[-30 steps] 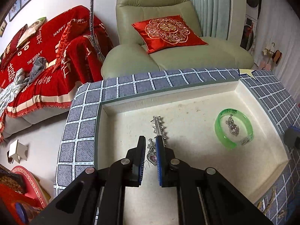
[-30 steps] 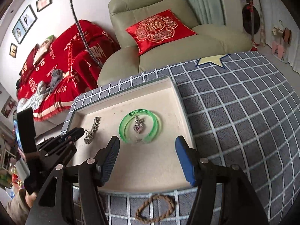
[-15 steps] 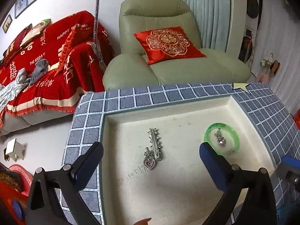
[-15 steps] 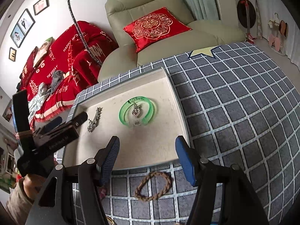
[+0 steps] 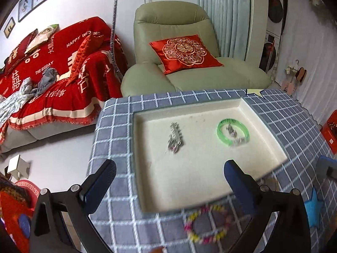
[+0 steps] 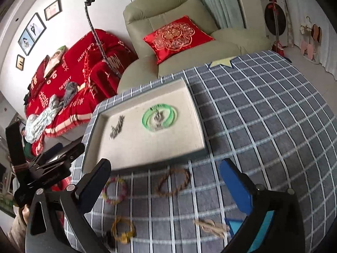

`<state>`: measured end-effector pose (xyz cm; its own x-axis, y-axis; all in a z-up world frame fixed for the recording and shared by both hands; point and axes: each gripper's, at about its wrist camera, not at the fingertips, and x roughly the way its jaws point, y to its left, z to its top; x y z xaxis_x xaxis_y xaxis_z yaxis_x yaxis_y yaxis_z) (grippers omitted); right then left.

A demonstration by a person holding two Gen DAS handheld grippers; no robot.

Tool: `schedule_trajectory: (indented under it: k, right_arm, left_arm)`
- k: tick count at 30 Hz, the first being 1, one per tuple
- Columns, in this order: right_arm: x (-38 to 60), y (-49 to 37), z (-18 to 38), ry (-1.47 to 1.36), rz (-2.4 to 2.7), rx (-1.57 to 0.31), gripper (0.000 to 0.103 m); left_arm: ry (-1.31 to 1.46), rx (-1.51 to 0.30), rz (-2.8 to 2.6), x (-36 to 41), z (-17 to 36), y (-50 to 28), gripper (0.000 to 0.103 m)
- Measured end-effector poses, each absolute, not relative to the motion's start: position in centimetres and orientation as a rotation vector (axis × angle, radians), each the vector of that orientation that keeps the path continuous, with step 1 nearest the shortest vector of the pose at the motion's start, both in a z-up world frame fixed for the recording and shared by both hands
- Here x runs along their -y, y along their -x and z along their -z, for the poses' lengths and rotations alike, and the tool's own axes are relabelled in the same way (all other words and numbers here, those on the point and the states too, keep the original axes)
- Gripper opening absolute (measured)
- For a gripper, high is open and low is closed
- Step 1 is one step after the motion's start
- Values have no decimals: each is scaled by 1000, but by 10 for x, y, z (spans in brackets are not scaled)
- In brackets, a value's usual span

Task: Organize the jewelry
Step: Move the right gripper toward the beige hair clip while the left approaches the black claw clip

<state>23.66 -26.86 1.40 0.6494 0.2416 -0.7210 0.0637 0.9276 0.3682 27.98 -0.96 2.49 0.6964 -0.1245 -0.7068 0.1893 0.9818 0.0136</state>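
Note:
A cream tray (image 5: 210, 181) (image 6: 147, 149) lies on the checked tablecloth. In it are a silver ornate hairpin (image 5: 174, 139) (image 6: 117, 127) and a green bangle (image 5: 232, 131) (image 6: 160, 116) with a silver pendant inside. My left gripper (image 5: 168, 179) is open and empty, above the tray's near edge. My right gripper (image 6: 164, 181) is open and empty over the cloth. In front of the tray lie a multicoloured bead bracelet (image 5: 205, 223) (image 6: 114, 190), a brown rope bracelet (image 6: 172, 182), a gold bracelet (image 6: 123, 229) and a beige knot (image 6: 210, 226).
The table wears a grey-blue checked cloth (image 6: 263, 116). A green armchair with a red cushion (image 5: 185, 50) and a red-covered sofa (image 5: 48, 80) stand behind it. A blue star (image 5: 313, 208) lies on the cloth at right. The left gripper shows in the right wrist view (image 6: 48, 164).
My left gripper opened, left the hairpin in the tray and pulled back toward the near edge. My right gripper also drew back, so more bracelets on the cloth come into view.

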Motion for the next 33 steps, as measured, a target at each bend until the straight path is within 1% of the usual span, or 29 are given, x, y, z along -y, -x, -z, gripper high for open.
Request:
schedule_trajectory:
  k: [6,16,23,33]
  right_arm:
    - [279,-204,-7,-404,-78,-897,103]
    - [297,-143,27,-396,7,-987,103]
    - [297,-127,45,-338,24,-1031,103]
    - [279,-136,53,-202,-41,-1058,103]
  left_arm:
    - [-62,-842,241,-6,-13,-237,103]
    - [-75,-922,292,-6,18,-171,103]
    - [-60,-979,310,0,36,-150,103]
    - [-56,-1018,294,5,49,-147,103]
